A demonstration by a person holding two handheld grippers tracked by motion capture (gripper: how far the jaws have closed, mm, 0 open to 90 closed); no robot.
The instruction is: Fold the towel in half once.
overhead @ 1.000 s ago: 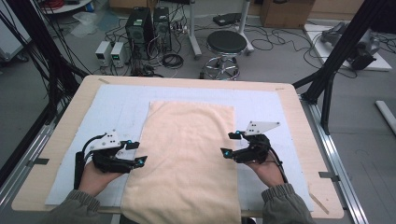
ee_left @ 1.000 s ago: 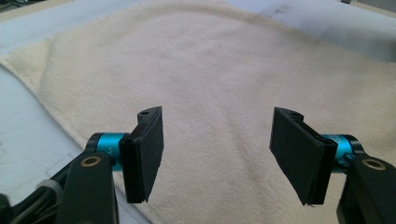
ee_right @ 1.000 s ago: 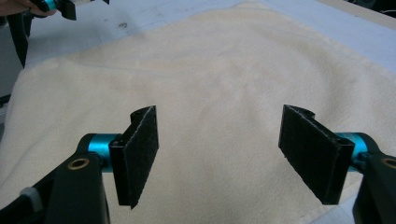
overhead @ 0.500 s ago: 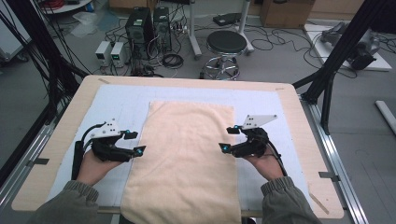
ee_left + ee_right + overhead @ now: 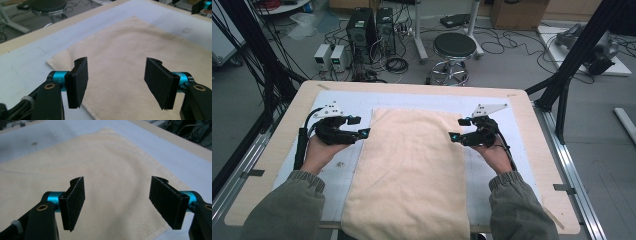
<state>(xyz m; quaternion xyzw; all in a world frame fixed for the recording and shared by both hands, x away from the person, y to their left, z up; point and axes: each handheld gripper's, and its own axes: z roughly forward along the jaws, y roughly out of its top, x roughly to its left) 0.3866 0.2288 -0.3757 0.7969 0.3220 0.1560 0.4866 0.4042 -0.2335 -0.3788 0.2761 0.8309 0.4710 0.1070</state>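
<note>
Cream towel (image 5: 409, 170) lies flat on a pale blue mat (image 5: 522, 150) covering the wooden surface (image 5: 287, 115); long axis runs away from the person, near end hanging just over the near edge of the surface. Far edge of the towel sits well inside the mat's far border. Left gripper (image 5: 363, 133) held at the towel's left edge, toward the far corner, fingers pointing inward across the cloth. In the left gripper view its fingers (image 5: 78, 82) stand wide apart, nothing between them, the towel's far left corner ahead and below. Right gripper (image 5: 454, 136) mirrors it at the right edge, roughly level with the left one, fingers pointing inward. In the right gripper view its fingers (image 5: 75, 200) are likewise wide, empty, with the towel's right edge and far right corner under and ahead of them. Whether either gripper touches the cloth, cannot tell; both look to be just above it. Grey-green sleeves (image 5: 287, 205) enter from the bottom of the high view. Beyond the surface: a black stool (image 5: 454, 47), computer towers (image 5: 371, 30), loose cables on the floor.
</note>
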